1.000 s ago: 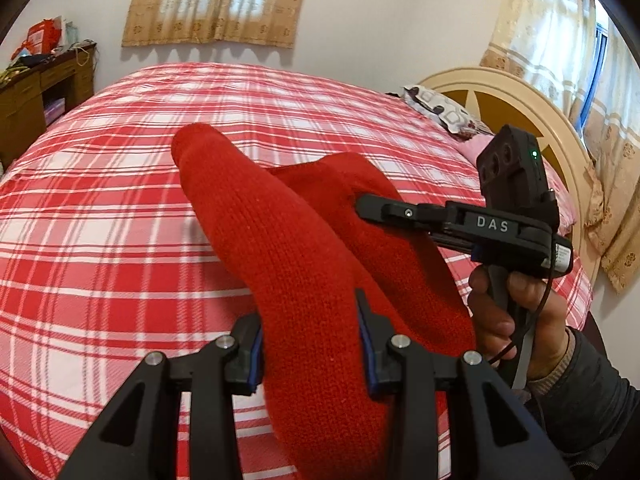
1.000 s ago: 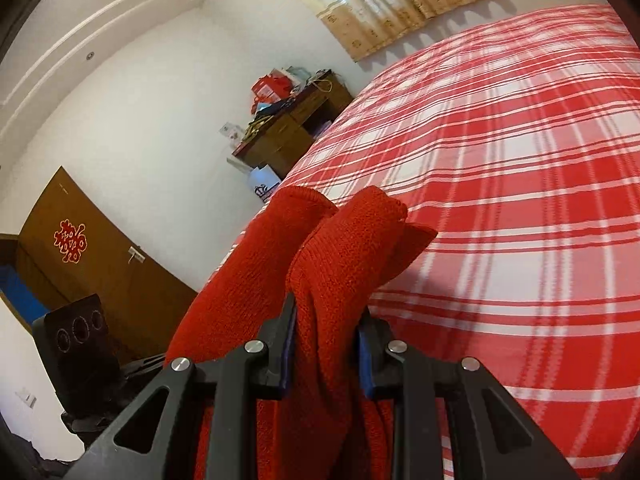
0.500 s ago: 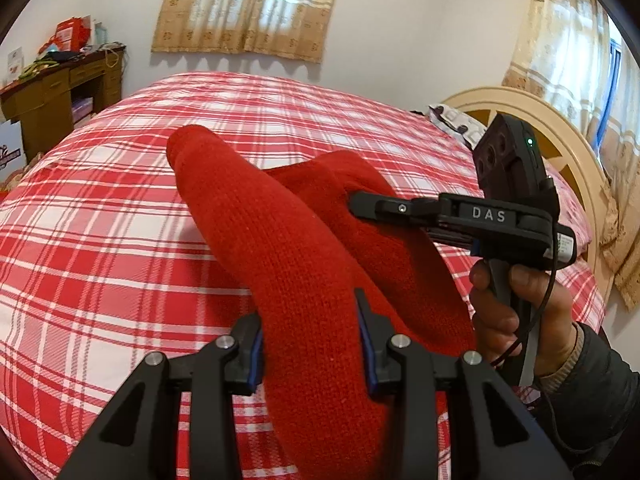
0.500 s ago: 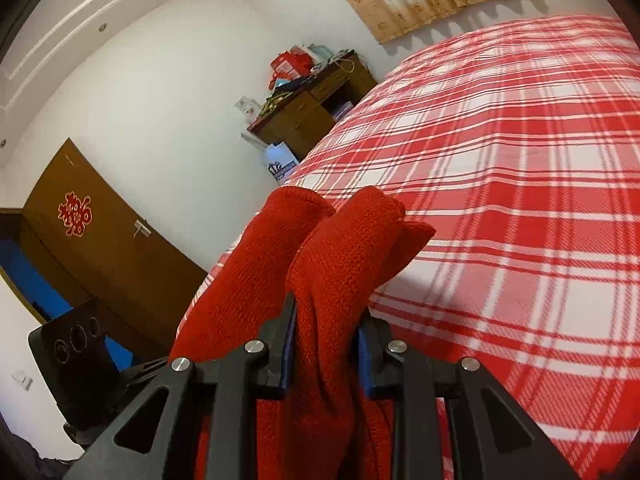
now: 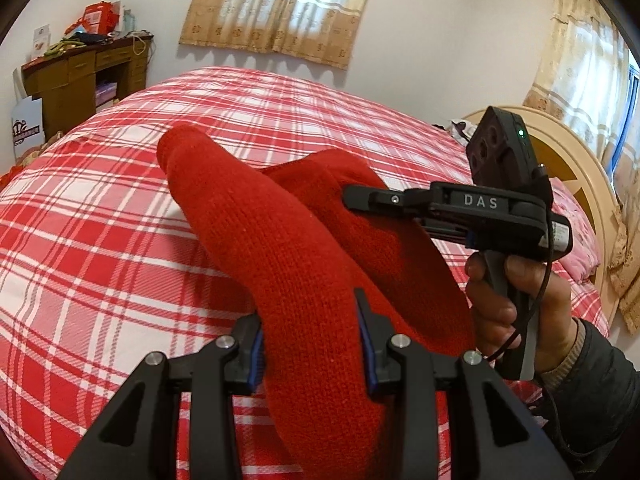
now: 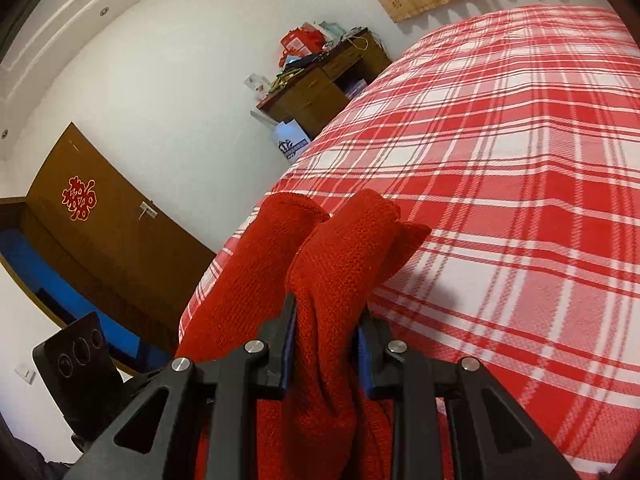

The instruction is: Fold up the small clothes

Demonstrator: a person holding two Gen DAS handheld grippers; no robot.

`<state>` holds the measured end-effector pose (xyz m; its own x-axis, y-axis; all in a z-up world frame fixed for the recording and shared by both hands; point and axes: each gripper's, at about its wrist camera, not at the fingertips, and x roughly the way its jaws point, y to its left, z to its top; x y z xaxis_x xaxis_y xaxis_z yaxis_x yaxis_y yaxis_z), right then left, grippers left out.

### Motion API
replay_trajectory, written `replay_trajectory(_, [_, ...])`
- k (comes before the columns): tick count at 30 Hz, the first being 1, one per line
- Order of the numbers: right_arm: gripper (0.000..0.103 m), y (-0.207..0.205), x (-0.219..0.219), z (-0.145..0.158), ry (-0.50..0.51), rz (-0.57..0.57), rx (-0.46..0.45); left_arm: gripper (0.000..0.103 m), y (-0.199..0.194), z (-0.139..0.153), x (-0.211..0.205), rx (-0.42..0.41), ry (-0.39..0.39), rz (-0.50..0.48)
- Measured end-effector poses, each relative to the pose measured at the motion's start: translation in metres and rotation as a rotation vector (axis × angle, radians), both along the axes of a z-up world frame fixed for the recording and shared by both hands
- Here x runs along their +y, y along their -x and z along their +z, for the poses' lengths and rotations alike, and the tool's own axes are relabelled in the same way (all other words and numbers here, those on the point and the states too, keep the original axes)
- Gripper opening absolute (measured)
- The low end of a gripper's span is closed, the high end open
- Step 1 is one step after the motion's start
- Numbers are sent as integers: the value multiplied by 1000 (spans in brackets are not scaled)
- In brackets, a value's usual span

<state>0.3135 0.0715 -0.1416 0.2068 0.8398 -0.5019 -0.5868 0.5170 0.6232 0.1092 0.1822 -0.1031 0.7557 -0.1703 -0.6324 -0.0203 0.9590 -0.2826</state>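
Red knit garment [image 5: 304,264] draped forward from both claws, long axis running ahead toward bed [image 5: 100,208], raised just above it. Left claw [image 5: 310,340] clamped on bunched fold; right claw [image 6: 326,336] clamped likewise, just beside, level with left.

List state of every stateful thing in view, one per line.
left gripper: shut on the red knit garment
right gripper: shut on the red knit garment
red knit garment: bunched, held between both grippers above the bed
window curtains: drawn
bed: covered by plaid sheet
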Motion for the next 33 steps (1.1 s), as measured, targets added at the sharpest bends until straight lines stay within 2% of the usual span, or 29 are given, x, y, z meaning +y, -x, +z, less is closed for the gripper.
replay_trajectory(4, [26,-1,10,-4,24,8,-1,38,3,-7,7,2,13,19])
replay_trajectory(9, [26,-9,12,-20,11,-16,44,38,6,-19,9,21,-26,31])
replay_trajectory(18, [26,-19,6,-34,-10,-38,99,39,16,-37,20,40,-3,28])
replay_trajectory(24, [26,-25,1,-50,-4,-68,142,40,16,-38,19,33,0,28])
replay_trajectory(33, [31,-24,2,-55,31,-87,146,53,19,-44,24,33,-11,53])
